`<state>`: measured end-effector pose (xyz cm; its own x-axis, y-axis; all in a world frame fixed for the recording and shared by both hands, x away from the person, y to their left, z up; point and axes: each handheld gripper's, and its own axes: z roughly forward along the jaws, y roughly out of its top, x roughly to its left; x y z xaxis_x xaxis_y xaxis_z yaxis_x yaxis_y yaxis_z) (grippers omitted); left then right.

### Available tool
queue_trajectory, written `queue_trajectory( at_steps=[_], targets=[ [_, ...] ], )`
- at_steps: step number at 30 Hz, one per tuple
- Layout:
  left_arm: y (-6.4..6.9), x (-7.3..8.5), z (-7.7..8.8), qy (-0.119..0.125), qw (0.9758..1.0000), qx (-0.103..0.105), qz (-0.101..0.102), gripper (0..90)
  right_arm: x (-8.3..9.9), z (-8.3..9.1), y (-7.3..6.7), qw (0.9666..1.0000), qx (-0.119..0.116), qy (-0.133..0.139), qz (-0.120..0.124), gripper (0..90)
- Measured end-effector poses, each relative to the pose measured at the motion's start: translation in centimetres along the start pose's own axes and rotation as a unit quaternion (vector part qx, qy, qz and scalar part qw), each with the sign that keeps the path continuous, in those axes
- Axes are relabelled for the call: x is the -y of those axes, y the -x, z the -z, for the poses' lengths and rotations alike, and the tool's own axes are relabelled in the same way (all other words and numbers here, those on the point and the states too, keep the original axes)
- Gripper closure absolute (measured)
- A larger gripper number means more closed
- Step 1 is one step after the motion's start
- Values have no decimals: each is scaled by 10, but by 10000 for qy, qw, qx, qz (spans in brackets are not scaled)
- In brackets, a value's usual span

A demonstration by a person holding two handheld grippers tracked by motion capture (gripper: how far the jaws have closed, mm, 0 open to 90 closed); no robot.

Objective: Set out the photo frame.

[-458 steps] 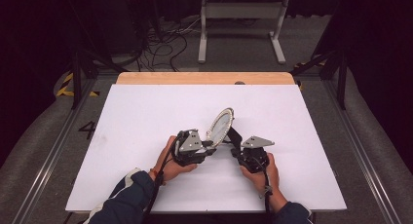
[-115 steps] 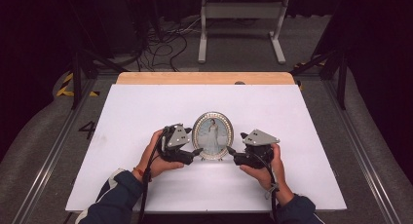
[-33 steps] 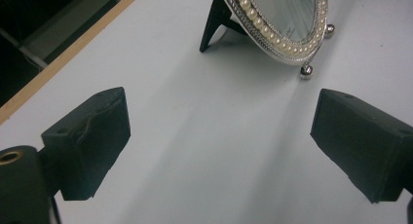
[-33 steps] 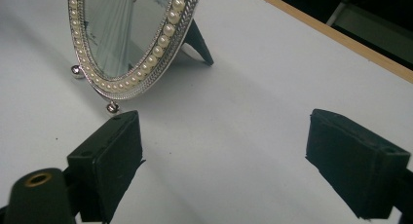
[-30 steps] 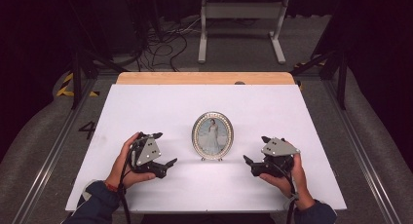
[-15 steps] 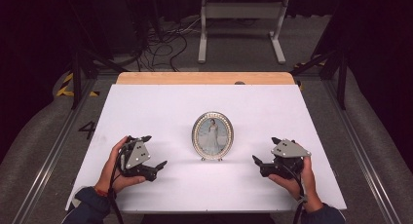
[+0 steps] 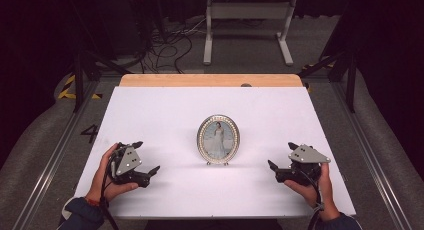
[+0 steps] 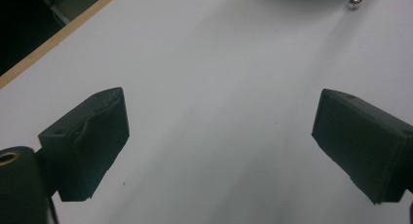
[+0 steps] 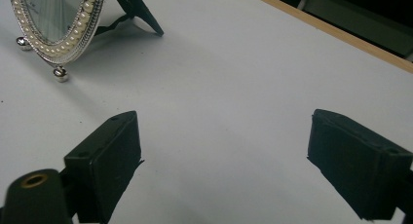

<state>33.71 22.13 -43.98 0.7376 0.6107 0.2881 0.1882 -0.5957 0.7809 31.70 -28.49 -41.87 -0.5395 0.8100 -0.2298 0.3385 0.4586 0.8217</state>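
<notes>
- I have the small oval picture frame with the pearl-beaded silver rim (image 7: pixel 218 139) standing upright on its little ball feet, on the white tabletop (image 7: pixel 165 115), roughly midway between my two grippers and a little farther from me than either.
- My left gripper (image 7: pixel 150 172) sits low by the tabletop, well apart from the frame, which lies ahead and to its right. In the left gripper view its jaws stand wide apart with nothing but bare white surface between them; one ball foot (image 8: pixel 354 1) just shows at the top edge.
- My right gripper (image 7: pixel 273 167) is likewise well clear, with the frame ahead and to its left. Its jaws are spread wide and hold nothing; in the right gripper view I see the beaded rim (image 9: pixel 73 36), a ball foot (image 9: pixel 60 74) and the dark easel leg (image 9: pixel 143 14) propping the frame from behind.
- My read: the frame is set up and released, so the standing step looks done and I am at the pull-away stage.
- If anything follows, it calls for keeping both grippers wide of the frame. It rests on small feet and a thin leg, so I judge that a light knock could tip it.
- Should it need straightening, I would come in from both sides of the rim together, gently.
</notes>
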Motion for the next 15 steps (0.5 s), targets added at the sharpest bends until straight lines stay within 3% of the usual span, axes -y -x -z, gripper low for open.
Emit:
queue_trajectory(
  at_steps=[8, 15],
  targets=[
    [-5, 13, 8, -61, 9999, -59, 66, 71, 9, 8, 9, 9999, 123, -50, -87, 119],
    [-8, 26, 18, -27, 9993, -130, 356, 70, 19, 15, 15, 9996, 220, -58, -185, 117]
  ],
)
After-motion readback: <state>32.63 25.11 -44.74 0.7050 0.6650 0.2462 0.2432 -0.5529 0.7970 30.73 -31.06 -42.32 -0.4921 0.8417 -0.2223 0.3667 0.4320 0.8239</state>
